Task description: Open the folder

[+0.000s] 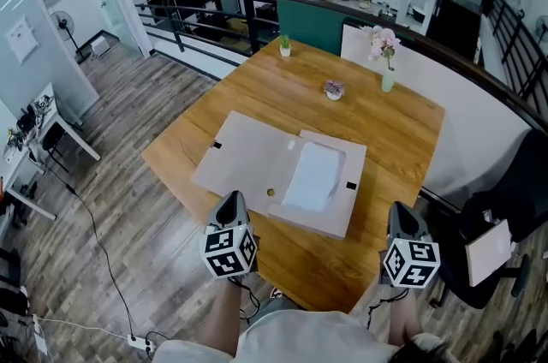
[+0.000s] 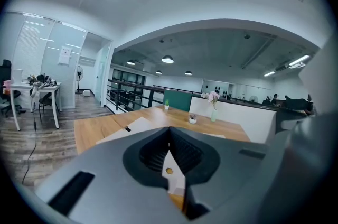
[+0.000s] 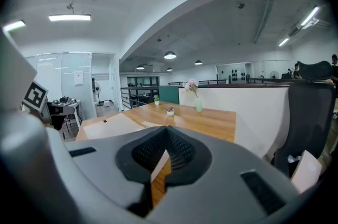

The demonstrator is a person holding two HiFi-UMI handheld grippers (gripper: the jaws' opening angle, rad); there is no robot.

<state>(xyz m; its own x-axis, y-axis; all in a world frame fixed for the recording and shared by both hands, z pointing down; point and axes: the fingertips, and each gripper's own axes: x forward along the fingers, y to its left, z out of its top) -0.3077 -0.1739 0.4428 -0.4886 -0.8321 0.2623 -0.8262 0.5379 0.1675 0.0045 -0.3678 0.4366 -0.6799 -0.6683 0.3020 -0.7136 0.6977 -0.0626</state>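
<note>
A beige folder (image 1: 248, 157) lies opened flat on the wooden table (image 1: 402, 139), its cover spread to the left and a white sheet (image 1: 312, 175) resting in the right half. My left gripper (image 1: 232, 200) hovers at the table's near edge, just short of the folder's front left corner, jaws shut on nothing. My right gripper (image 1: 402, 211) hangs off the table's near right corner, apart from the folder, also shut and empty. In the left gripper view the folder (image 2: 132, 125) shows just past the shut gripper (image 2: 169, 130). The right gripper view shows the gripper (image 3: 167, 130) closed, folder (image 3: 105, 125) off to the left.
On the far half of the table stand a small potted plant (image 1: 285, 47), a little bowl-shaped pot (image 1: 334, 90) and a vase of pink flowers (image 1: 387, 62). A black office chair (image 1: 505, 216) stands at the right. A dark railing (image 1: 197, 10) curves behind the table.
</note>
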